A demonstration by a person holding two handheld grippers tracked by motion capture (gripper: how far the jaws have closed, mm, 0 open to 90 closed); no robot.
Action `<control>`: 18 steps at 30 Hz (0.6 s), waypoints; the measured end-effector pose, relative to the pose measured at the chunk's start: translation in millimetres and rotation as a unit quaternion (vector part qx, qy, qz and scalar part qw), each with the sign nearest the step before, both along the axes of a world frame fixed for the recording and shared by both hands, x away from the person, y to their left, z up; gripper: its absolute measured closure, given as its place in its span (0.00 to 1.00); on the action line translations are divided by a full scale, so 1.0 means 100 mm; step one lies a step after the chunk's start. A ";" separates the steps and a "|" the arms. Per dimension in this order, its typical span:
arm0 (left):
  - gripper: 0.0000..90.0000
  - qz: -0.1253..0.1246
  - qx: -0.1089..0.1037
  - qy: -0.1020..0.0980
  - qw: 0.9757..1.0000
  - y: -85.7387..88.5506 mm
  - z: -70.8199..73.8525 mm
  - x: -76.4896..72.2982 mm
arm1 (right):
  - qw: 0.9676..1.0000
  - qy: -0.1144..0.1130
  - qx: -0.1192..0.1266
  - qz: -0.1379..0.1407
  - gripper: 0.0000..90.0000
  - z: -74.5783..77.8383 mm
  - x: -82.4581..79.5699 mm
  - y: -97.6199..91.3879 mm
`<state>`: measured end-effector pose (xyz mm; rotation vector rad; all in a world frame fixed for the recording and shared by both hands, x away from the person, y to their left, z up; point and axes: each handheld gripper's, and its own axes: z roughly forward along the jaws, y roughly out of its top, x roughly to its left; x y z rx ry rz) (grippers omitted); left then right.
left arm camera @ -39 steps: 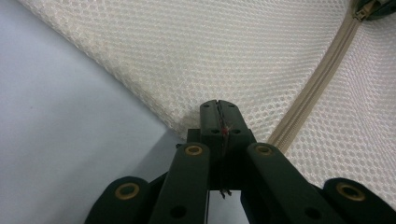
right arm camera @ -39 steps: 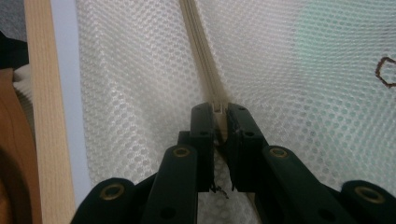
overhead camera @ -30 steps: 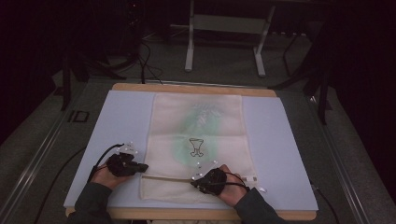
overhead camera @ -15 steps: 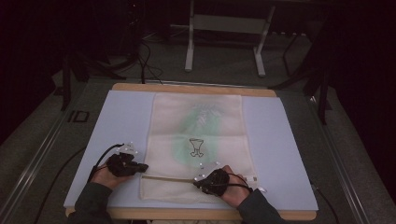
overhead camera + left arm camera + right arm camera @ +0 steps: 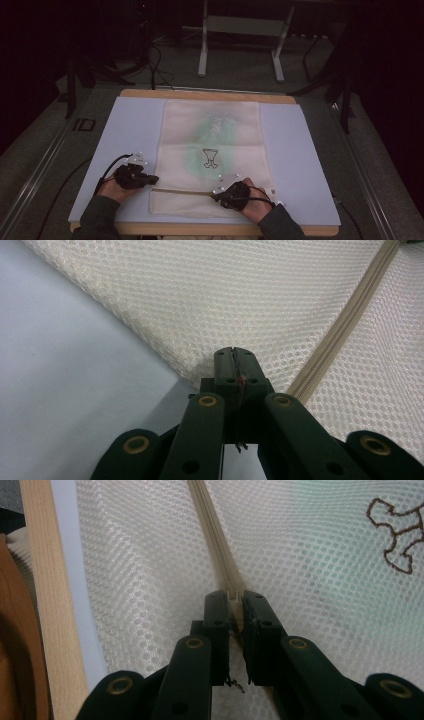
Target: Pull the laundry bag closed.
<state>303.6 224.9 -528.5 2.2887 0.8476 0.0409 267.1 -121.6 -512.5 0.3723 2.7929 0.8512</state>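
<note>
A cream mesh bag [image 5: 210,150] with a green garment and a small brown emblem [image 5: 210,158] inside lies flat on the pale mat [image 5: 130,130]. Its beige zipper [image 5: 182,191] runs across near the front end. My left gripper [image 5: 151,179] is at the bag's left edge beside the zipper's end. In the left gripper view this gripper [image 5: 233,353] is shut on the bag's mesh edge [image 5: 200,371]. My right gripper [image 5: 216,196] is on the zipper line farther right. In the right gripper view it [image 5: 235,598] is shut on the zipper [image 5: 212,535] at the slider.
The mat lies on a wooden table [image 5: 210,95], whose front edge [image 5: 42,600] runs close to my right hand. A metal stand [image 5: 240,45] and cables [image 5: 160,70] sit on the dark floor beyond. Bare mat flanks the bag on both sides.
</note>
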 end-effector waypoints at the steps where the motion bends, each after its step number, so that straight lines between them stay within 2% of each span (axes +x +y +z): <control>1: 1.00 0.000 0.000 0.000 1.000 0.00 0.00 0.00 | 1.000 -0.002 0.000 0.001 0.91 0.00 0.00 -0.01; 18: 1.00 0.002 -0.002 0.002 1.000 0.00 0.00 0.00 | 1.000 0.003 -0.001 -0.007 0.91 -0.01 -0.01 -0.10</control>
